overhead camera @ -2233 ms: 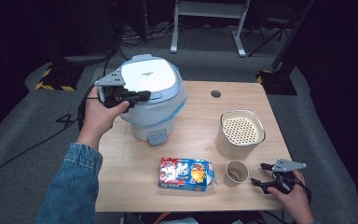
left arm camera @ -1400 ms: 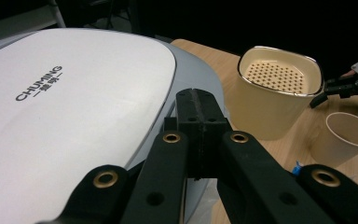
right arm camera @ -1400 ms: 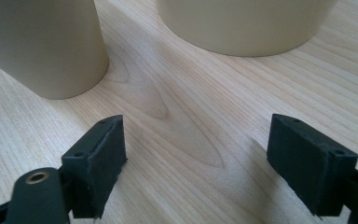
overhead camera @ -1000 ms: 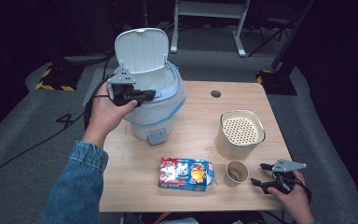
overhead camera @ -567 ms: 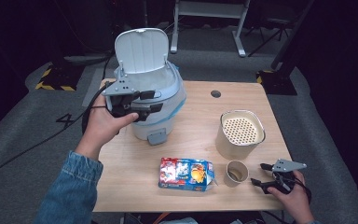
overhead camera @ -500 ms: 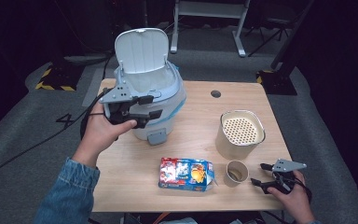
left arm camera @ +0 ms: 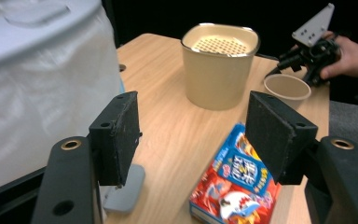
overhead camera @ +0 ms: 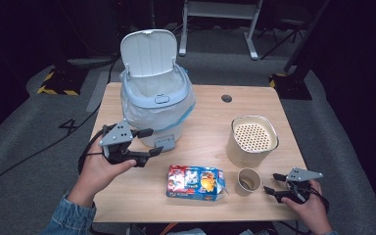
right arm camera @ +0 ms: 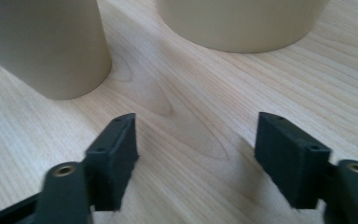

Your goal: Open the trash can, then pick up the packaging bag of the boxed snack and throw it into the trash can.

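A white pedal bin (overhead camera: 152,100), lined with a white bag (left arm camera: 42,88), stands at the table's back left with its lid (overhead camera: 148,53) up. My left gripper (overhead camera: 154,141) hovers low in front of the bin. It is open; its jaws have just been opening, with nothing between them (left arm camera: 198,135). A colourful carton (overhead camera: 196,181) (left arm camera: 235,186) lies beyond them. My right gripper (overhead camera: 270,183) (right arm camera: 196,144) rests at the front right, pointing at a paper cup (overhead camera: 248,181) (right arm camera: 46,42). It is open; its jaws have just been closing a little over bare wood.
A beige container (overhead camera: 253,139) (left arm camera: 219,65) with a perforated insert stands behind the cup. The bin's grey pedal (left arm camera: 123,191) lies just left of my left jaws. A small round hole (overhead camera: 226,98) marks the wooden table (overhead camera: 210,122) at the back.
The bin's lid has swung up. My left gripper has come away from the bin's top, down and toward the near left, and its jaws have spread. The right hand has stayed put.
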